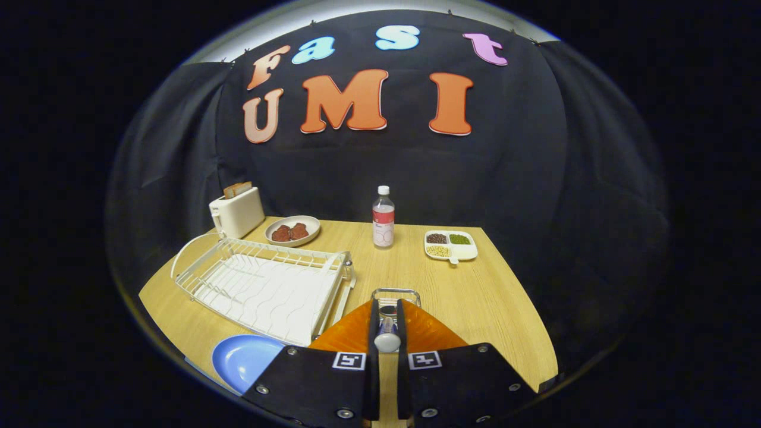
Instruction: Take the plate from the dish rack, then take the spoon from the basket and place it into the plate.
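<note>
The gripper (387,321) is clenching the spoon (387,340) by its handle between both fingers, just over the wire basket (396,293) near the bench's (475,297) front edge. The blue plate (244,358) is lying at the front-left corner, beside the emptied dish rack (261,284). The bowl end is probably inside the basket, so a straight lift before swinging left would be wise.
</note>
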The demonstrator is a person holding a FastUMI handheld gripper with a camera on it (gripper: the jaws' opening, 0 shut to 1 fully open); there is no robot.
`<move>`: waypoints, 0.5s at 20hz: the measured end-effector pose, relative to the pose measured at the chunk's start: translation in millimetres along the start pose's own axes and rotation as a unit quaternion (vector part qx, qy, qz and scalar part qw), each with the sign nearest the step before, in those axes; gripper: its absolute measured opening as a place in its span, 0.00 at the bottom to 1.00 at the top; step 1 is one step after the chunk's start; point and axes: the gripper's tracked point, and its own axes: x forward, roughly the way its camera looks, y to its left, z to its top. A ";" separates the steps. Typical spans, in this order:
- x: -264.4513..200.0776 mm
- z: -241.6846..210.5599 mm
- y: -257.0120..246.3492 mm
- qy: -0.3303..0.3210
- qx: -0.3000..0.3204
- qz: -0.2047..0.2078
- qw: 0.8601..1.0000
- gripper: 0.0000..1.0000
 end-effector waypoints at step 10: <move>-78.2 26.7 114.7 -0.034 -0.035 0.161 0.986 0.11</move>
